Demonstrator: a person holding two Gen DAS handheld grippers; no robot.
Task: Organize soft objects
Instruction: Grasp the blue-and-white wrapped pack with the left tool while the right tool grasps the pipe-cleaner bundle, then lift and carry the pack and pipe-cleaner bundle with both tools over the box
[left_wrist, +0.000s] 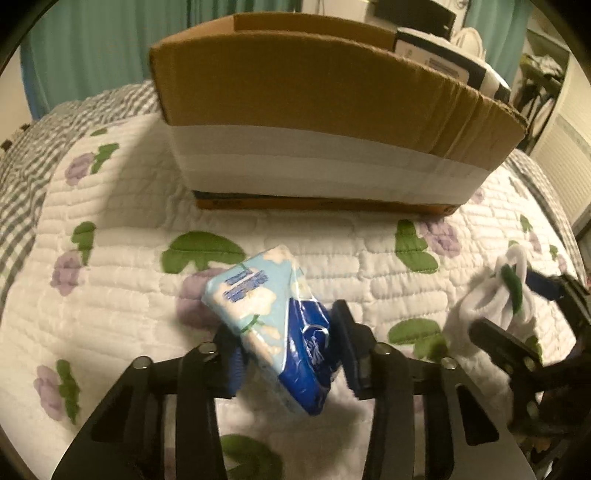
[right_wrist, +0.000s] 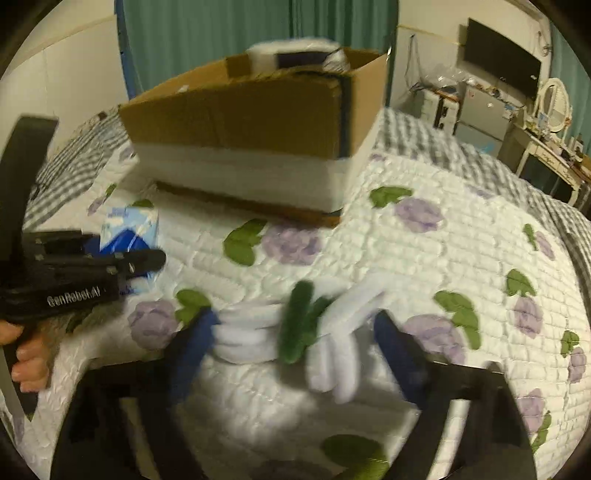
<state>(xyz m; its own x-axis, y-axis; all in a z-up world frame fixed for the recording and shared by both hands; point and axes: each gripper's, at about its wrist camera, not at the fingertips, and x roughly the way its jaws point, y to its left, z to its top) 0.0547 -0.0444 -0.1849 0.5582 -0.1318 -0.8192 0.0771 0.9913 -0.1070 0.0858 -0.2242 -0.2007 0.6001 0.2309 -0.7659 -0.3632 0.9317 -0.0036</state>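
A light-blue and dark-blue tissue pack (left_wrist: 266, 317) is tilted between the fingers of my left gripper (left_wrist: 288, 332), whose pads press on both of its sides over the quilt. In the right wrist view the same pack (right_wrist: 125, 229) shows past the left gripper (right_wrist: 140, 262). A white fuzzy bundle tied with a green band (right_wrist: 295, 325) sits between the blue pads of my right gripper (right_wrist: 295, 328), which closes on it; the picture is blurred. The left wrist view shows that bundle (left_wrist: 491, 295) held at the far right. An open cardboard box (left_wrist: 332, 110) stands just behind.
The box (right_wrist: 240, 122) with a white band rests on a floral quilted bed (left_wrist: 129, 229) and holds a white and dark item (right_wrist: 295, 55). A person's hand (right_wrist: 26, 354) grips the left tool's handle. Furniture and a mirror (right_wrist: 554, 103) line the right wall.
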